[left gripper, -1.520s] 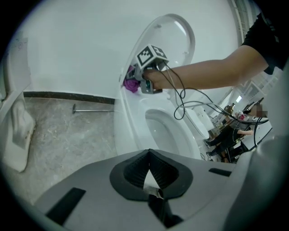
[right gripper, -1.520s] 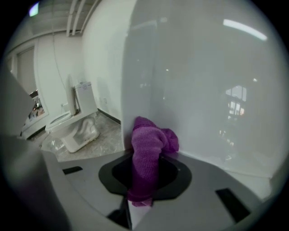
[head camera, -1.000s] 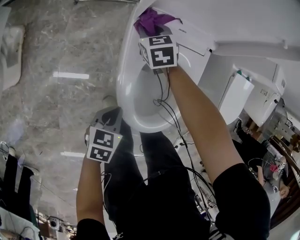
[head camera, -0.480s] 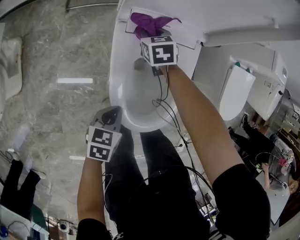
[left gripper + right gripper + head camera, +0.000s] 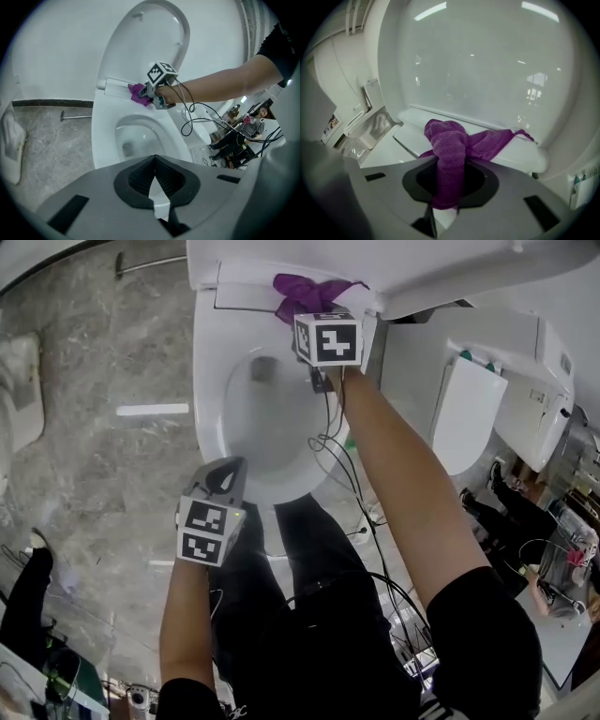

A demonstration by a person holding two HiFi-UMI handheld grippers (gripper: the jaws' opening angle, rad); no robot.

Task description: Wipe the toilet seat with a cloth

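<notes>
A purple cloth [image 5: 309, 292] lies bunched on the rear of the white toilet seat [image 5: 208, 371], just under the raised lid [image 5: 422, 268]. My right gripper [image 5: 306, 307] is shut on the cloth [image 5: 450, 150], whose folded end hangs down between the jaws of this gripper [image 5: 450, 183]. From the left gripper view the cloth [image 5: 137, 93] sits by the seat's hinge. My left gripper [image 5: 225, 470] hovers above the front of the bowl, apart from the seat. Its jaws [image 5: 153, 161] are shut with nothing between them.
A second white toilet unit [image 5: 478, 418] stands to the right. Black cables [image 5: 328, 442] trail from the right gripper over the bowl. Grey marble floor [image 5: 94, 427] lies to the left, with a metal rod [image 5: 150, 261] on it near the wall. The person's legs [image 5: 281, 568] are at the bowl's front.
The right gripper has slid the cloth sideways along the rear of the seat toward the hinge. The left gripper has shifted a little over the front of the bowl and stays shut.
</notes>
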